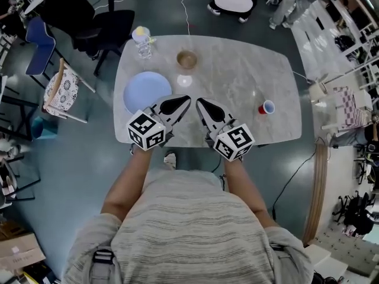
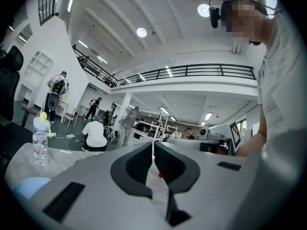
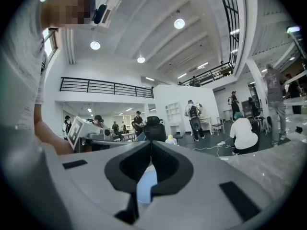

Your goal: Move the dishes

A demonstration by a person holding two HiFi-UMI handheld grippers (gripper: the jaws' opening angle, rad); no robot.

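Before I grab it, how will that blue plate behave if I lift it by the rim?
The plate looks rigid and shallow, so it probably won't flex. Lying flat on the smooth table, it may slide rather than tip if pushed. Held by one rim, it could swivel in the jaws; material unclear, so treat it as breakable.

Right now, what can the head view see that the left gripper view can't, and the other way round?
Only the head view shows the table whole from above, the blue chair beside it, and the marker cube on the left gripper. Only the left gripper view shows the ceiling lights, the balcony railing and a person standing far off. Both show the bottle, the blue plate and the left gripper's jaws, which are together.
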